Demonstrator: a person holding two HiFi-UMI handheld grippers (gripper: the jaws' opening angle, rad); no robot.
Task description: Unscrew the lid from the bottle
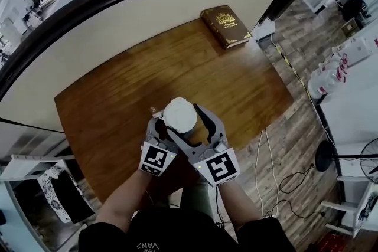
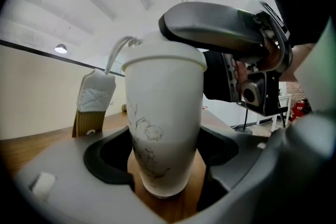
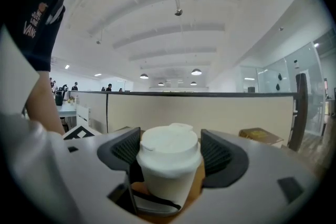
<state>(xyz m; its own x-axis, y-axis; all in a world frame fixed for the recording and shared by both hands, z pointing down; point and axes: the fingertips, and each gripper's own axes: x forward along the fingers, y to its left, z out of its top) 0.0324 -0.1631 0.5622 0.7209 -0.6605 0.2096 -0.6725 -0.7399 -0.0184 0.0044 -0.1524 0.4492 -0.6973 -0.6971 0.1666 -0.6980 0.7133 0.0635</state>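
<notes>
A white bottle [image 2: 165, 128] with a faint flower print stands on the wooden table [image 1: 118, 97], near its front edge. Its white lid [image 1: 180, 115] is on top. My left gripper [image 2: 165, 165] is shut on the lower body of the bottle, with a pad against each side. The right gripper [image 3: 170, 157] is shut on the lid [image 3: 169, 144], its ribbed pads at both sides. In the head view both grippers meet at the bottle, the left gripper [image 1: 171, 127] lower and the right gripper [image 1: 192, 121] higher. A white quilted tag [image 2: 95, 93] hangs on a cord beside the lid.
A brown book with gold print [image 1: 226, 25] lies at the table's far right corner. A curved cream partition [image 1: 147, 15] stands along the far edge. Cables [image 1: 266, 156] run over the floor on the right, by a white table with spray bottles [image 1: 325, 82].
</notes>
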